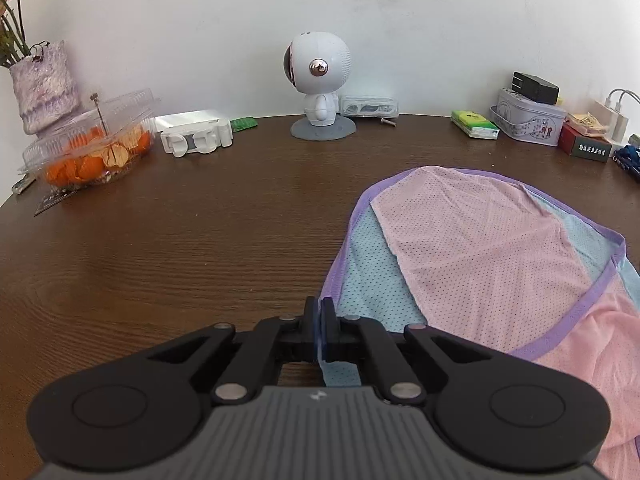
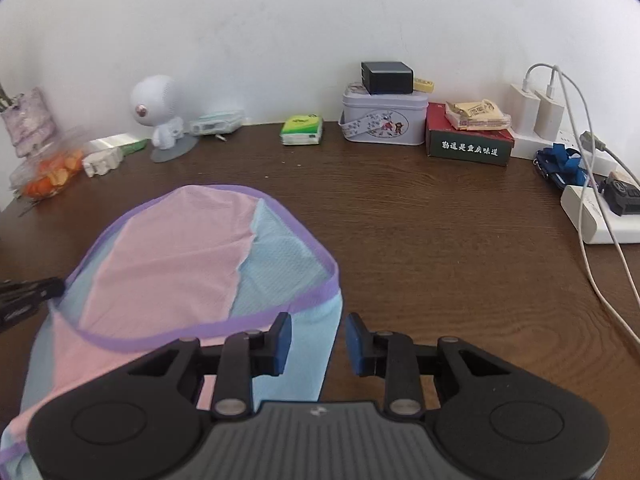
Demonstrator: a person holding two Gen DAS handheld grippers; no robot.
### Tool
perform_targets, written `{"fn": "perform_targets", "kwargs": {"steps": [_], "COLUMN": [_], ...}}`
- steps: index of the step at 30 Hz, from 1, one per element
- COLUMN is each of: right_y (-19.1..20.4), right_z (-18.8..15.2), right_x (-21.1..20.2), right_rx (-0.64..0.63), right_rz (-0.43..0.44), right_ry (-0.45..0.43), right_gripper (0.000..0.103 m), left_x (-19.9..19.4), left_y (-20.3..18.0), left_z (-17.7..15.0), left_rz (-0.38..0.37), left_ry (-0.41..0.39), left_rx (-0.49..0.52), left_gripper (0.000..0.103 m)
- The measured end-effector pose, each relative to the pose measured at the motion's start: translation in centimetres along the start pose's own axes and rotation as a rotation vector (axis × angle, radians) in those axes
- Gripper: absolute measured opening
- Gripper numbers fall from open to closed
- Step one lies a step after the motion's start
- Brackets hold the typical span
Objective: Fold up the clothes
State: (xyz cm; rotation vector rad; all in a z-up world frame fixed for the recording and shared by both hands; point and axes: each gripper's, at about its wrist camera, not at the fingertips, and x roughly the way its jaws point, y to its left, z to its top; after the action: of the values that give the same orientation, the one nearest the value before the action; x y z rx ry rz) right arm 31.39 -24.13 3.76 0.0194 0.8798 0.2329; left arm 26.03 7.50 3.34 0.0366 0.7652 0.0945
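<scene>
One brown wooden table (image 2: 420, 216), white wall (image 2: 280, 20) behind.

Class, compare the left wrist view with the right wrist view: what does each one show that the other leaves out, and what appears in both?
Only the left wrist view shows the left hand-held gripper from behind, shut on the garment's edge, and the flowers in the vase.

Only the right wrist view shows the right hand-held gripper open over the garment's blue part, the power strip and its white cables.

Both show the garment, the white figurine, the tin, the tissue pack and the wooden table.
</scene>
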Motion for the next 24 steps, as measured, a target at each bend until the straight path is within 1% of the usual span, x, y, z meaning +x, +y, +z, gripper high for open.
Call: {"fn": "perform_targets", "kwargs": {"steps": [1, 3, 4, 5, 6, 9, 10, 13, 17, 19, 20, 21, 22, 23, 24], "right_y": [0.1, 0.3, 0.8, 1.3, 1.8, 5.5, 7.2, 13.4, 23.4, 28.4, 30.2, 31.6, 32.3, 32.2, 32.0], "right_z": [0.6, 1.6, 2.0, 2.4, 2.8, 4.4, 4.9, 6.1, 5.3, 4.0, 3.4, 3.0, 2.8, 2.9, 3.0], "right_x": [1.1, 2.9, 3.4, 3.8, 4.3, 6.1, 6.7, 8.6, 9.4, 8.7, 8.0, 7.1, 5.8, 4.3, 2.8], "right_rx": [-0.003, -0.018, -0.035, -0.051, -0.07, -0.19, -0.234, -0.376, -0.6, -0.717, -0.756, -0.788, -0.814, -0.826, -0.838], "right_rz": [-0.005, -0.001, 0.01, 0.021, 0.031, 0.049, 0.076, 0.171, 0.35, 0.432, 0.466, 0.487, 0.503, 0.515, 0.525], "right_ry": [0.018, 0.047, 0.05, 0.052, 0.055, 0.055, 0.057, 0.065, 0.07, 0.055, 0.051, 0.046, 0.039, 0.022, 0.004], "right_gripper": [0.028, 0.027, 0.009, 0.003, 0.004, 0.003, 0.003, 0.003, 0.003, 0.004, 0.004, 0.009, 0.011, 0.012, 0.02], "left_x": [0.1, -0.9, -1.5, -2.1, -3.1, -6.7, -8.0, -11.7, -15.9, -17.6, -18.2, -18.8, -19.6, -20.5, -21.6], "left_y": [0.0, 0.7, 1.1, 1.5, 1.9, 3.0, 3.3, 4.1, 3.5, 3.0, 3.1, 3.4, 3.8, 4.1, 4.1], "left_z": [-0.1, -0.7, -1.1, -1.5, -2.0, -4.4, -5.2, -7.9, -11.2, -12.7, -13.2, -13.5, -13.7, -13.7, -13.6], "left_rz": [0.002, 0.008, 0.011, 0.015, 0.015, 0.031, 0.041, 0.07, 0.094, 0.111, 0.135, 0.164, 0.168, 0.16, 0.129], "left_ry": [0.0, -0.004, -0.006, -0.008, -0.013, -0.028, -0.031, -0.039, -0.024, -0.015, -0.017, -0.021, -0.036, -0.056, -0.074], "left_rx": [0.001, -0.012, -0.02, -0.028, -0.036, -0.044, -0.049, -0.071, -0.089, -0.095, -0.107, -0.125, -0.145, -0.167, -0.165], "left_gripper": [0.001, 0.001, 0.001, 0.001, 0.001, 0.001, 0.001, 0.001, 0.001, 0.001, 0.002, 0.003, 0.006, 0.007, 0.011]}}
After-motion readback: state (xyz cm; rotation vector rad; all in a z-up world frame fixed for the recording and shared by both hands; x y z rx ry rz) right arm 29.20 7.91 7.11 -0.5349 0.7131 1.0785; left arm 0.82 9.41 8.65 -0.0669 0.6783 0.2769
